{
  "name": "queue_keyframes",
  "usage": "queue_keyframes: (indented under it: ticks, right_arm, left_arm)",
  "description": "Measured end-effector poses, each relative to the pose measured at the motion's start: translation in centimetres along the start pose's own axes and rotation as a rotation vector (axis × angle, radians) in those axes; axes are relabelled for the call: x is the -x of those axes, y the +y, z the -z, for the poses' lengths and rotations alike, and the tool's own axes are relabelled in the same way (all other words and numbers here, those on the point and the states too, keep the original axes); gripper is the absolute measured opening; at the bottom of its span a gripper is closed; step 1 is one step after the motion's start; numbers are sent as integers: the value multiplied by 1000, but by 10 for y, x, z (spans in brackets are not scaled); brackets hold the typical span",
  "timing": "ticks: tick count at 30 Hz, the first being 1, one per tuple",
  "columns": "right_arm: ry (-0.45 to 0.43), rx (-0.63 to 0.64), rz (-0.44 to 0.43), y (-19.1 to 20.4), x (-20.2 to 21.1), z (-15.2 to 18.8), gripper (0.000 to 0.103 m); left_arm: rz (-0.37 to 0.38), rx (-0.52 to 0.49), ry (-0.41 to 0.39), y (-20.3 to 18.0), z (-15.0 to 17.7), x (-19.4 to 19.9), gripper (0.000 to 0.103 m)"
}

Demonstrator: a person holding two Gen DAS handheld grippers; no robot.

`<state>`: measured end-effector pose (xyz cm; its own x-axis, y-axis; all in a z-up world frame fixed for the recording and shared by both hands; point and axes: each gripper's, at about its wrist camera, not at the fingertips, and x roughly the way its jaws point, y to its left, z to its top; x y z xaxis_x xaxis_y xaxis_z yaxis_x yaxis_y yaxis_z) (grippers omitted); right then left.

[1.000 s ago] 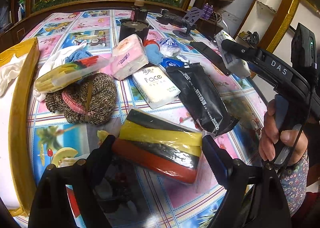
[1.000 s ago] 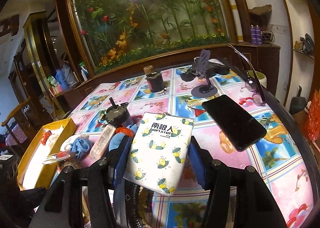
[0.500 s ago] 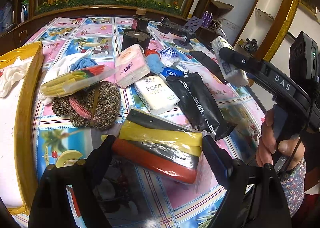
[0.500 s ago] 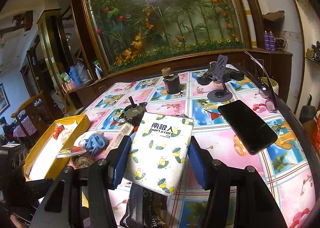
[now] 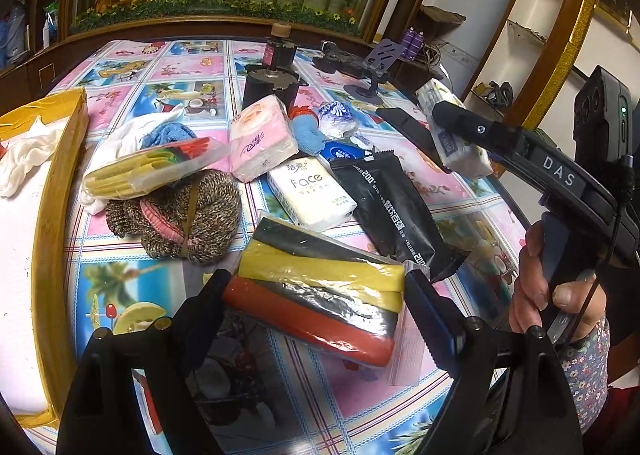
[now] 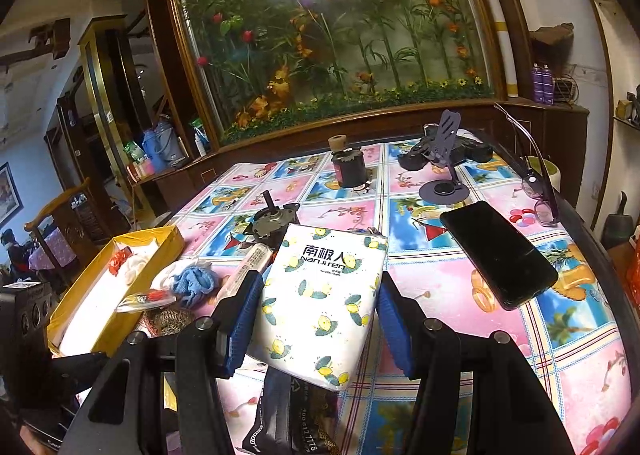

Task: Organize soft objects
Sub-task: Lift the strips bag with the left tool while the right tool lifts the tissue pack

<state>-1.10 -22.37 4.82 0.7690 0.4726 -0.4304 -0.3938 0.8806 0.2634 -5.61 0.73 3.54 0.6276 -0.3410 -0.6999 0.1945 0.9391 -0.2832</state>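
So nothing's changed in the last sec, both tongs holding steady: left gripper (image 5: 316, 295) clenched on the striped cloth pack (image 5: 320, 291), right gripper (image 6: 316, 315) gripping the lemon tissue pack (image 6: 320, 303), yellow box (image 6: 100, 319) off to its left, prob next stop

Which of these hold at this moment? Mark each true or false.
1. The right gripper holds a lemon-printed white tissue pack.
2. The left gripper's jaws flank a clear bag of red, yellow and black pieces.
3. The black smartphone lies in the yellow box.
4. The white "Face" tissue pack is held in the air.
1. True: the right gripper is closed on the lemon-printed white tissue pack.
2. True: the left gripper brackets the clear bag of red, yellow and black pieces.
3. False: the black smartphone lies on the tablecloth; the yellow box is across the table.
4. False: the white "Face" tissue pack lies on the table.
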Motion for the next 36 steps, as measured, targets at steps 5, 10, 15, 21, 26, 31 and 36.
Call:
queue_keyframes:
  ticks: [5,10,15,21,26,31,36]
  right_arm:
    - [-1,0,-2,0,0,0,61]
    - [0,-1,-5,1,0,1,61]
    - [2,-1,-3,1,0,1,61]
    - [4,0,-3,2,-1,1,61]
    - [7,1,-3,2,-3,1,61]
    - [13,0,1,2,-3,2,61]
    - [15,-1,5,0,-3,1,61]
  left_arm:
    - [1,-10,-17,-2,0,3,86]
    - [-7,-8,-16,-1,0,2,86]
    - [-11,1,-26,0,1,5,86]
    - [1,25,-35,6,0,9,86]
    - [-1,44,-59,14,-3,20,86]
    - [-7,52,-80,18,-3,29,86]
    - [-10,66,-91,23,-3,35,86]
